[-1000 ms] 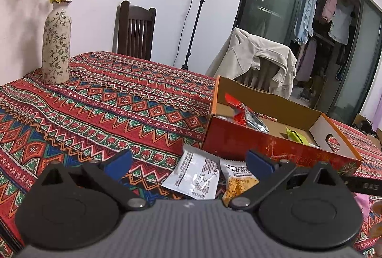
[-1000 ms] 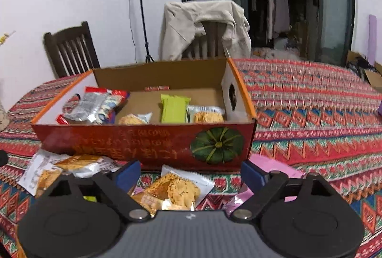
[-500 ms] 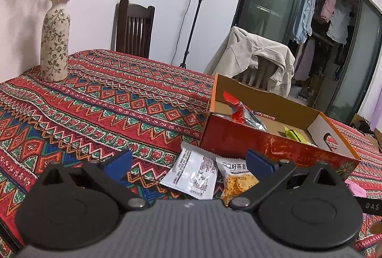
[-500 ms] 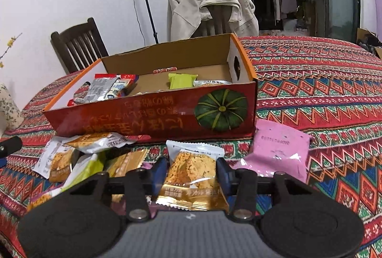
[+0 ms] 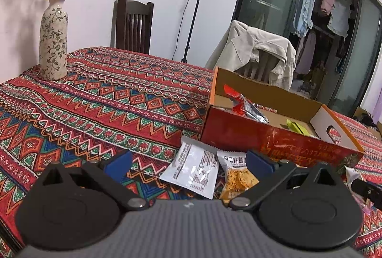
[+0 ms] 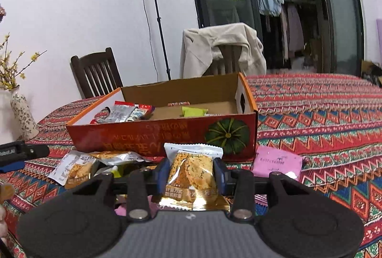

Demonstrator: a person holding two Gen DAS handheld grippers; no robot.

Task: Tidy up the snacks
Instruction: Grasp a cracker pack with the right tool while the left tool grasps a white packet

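An open red cardboard box (image 6: pixel 167 136) with a pumpkin picture stands on the patterned tablecloth and holds several snack packets; it also shows in the left wrist view (image 5: pixel 269 136). My right gripper (image 6: pixel 192 173) is shut on a gold cracker packet (image 6: pixel 191 177) and holds it raised in front of the box. My left gripper (image 5: pixel 188 161) is open and empty, above a white packet (image 5: pixel 193 168) and an orange cracker packet (image 5: pixel 238 177) lying before the box.
More loose packets (image 6: pixel 81 166) lie left of the box front, and a pink packet (image 6: pixel 277 161) lies to its right. A flowered vase (image 5: pixel 53 39) stands at the table's far left. Two chairs, one draped with a jacket (image 6: pixel 222 48), stand behind the table.
My right gripper closed on the gold cracker packet and lifted it off the table, tilting upward. My left gripper stayed open and shifted only slightly.
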